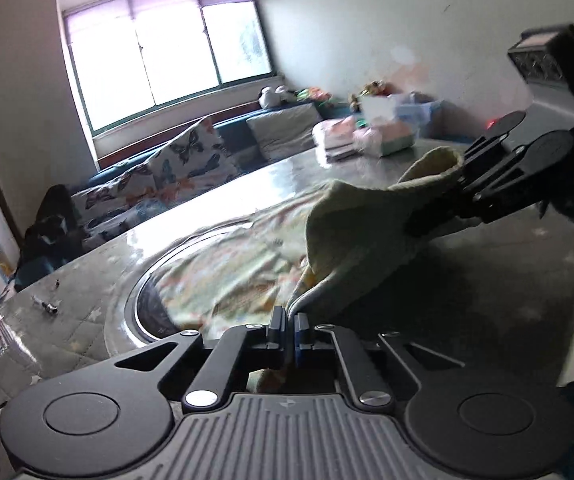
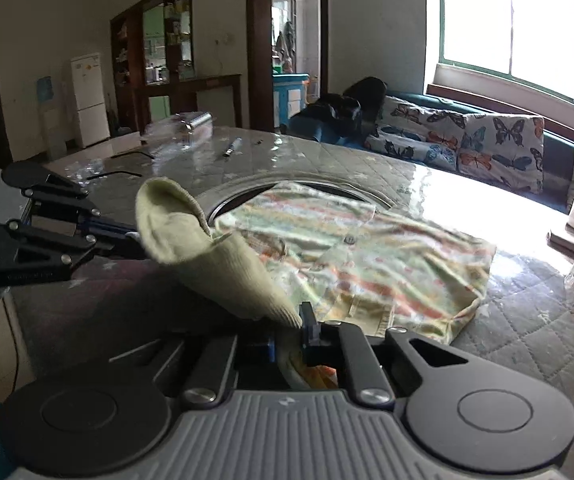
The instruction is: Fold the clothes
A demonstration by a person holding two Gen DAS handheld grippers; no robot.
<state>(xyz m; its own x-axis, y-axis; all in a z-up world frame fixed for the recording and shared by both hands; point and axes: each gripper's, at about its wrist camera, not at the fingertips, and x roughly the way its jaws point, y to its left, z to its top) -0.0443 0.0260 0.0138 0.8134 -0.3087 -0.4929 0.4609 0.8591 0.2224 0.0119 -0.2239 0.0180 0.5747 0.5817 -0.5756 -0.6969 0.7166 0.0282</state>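
A pale garment with orange and green stripes [image 2: 367, 256] lies spread on the round table; it also shows in the left wrist view [image 1: 231, 268]. Its pale green ribbed waistband [image 2: 215, 256] is lifted off the table between both grippers, and it shows in the left wrist view too [image 1: 359, 232]. My left gripper [image 1: 290, 320] is shut on one end of the band. My right gripper [image 2: 291, 332] is shut on the other end. Each gripper shows in the other's view, the right one [image 1: 459, 196] at the upper right, the left one [image 2: 127, 238] at the left.
The table [image 2: 527, 344] has a quilted grey cover under clear plastic and a round inset ring [image 1: 139, 296]. A pen [image 2: 231, 147] and plastic wrap lie at its far side. Folded clothes [image 1: 351, 138] are stacked at one edge. A butterfly-print sofa [image 2: 467, 140] stands under the window.
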